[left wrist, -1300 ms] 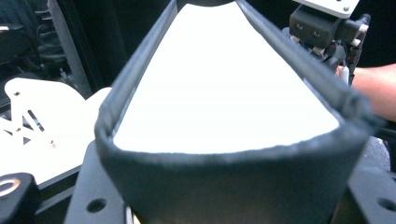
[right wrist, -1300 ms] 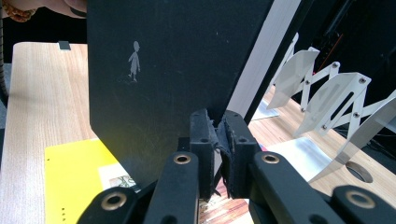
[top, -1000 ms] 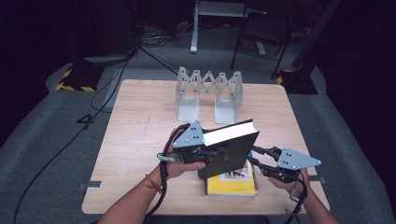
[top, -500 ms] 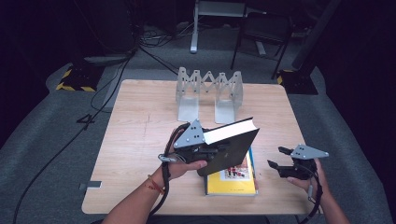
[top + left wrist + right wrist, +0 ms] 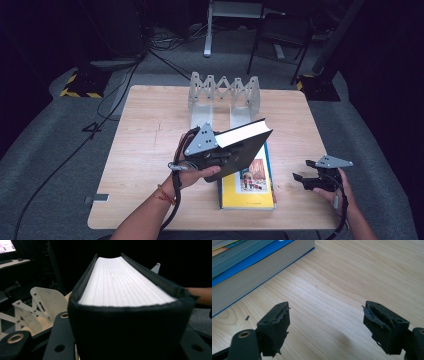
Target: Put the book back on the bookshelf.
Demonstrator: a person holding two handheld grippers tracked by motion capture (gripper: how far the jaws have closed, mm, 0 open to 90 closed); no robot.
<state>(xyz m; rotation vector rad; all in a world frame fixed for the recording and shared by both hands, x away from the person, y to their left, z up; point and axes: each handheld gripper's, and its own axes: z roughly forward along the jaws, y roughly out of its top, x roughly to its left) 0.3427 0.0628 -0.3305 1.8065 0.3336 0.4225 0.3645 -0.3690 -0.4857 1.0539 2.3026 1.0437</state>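
Clamping the black book [image 5: 240, 147] by its spine end, the left gripper [image 5: 212, 155] holds it tilted above the table [image 5: 150, 130], its white page edges facing up, its far end over the yellow book [image 5: 247, 187]; the yellow book lies flat on the table just in front of the white rack [image 5: 224, 95]; the right gripper [image 5: 305, 180] hovers low near the table's right edge, well apart from both books, its jaws wide open and holding nothing.
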